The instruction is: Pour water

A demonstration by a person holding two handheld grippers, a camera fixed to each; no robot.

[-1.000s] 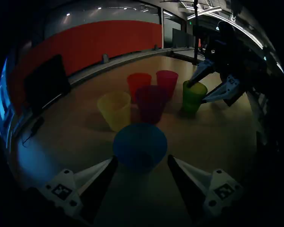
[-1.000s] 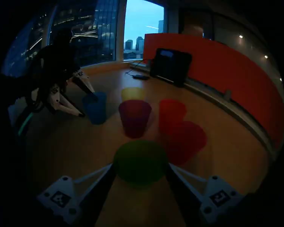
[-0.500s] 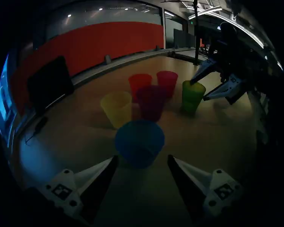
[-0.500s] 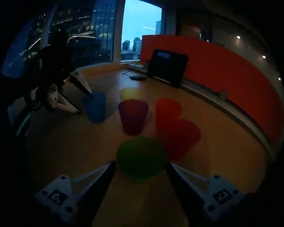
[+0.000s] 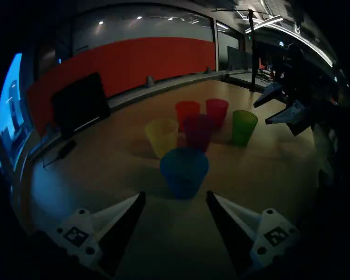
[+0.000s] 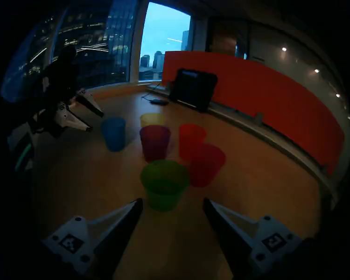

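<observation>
Blue cup (image 5: 184, 171) stands just ahead of my left gripper (image 5: 174, 195), fingers wide apart, nothing held. Green cup (image 6: 164, 184) stands just ahead of my right gripper (image 6: 171, 201), also spread, empty. Yellow cup (image 5: 162, 136), purple cup (image 5: 198, 132), red cup (image 5: 187, 112) & pink cup (image 5: 217, 111) cluster btwn both tools on wood table (image 5: 105, 168).
</observation>
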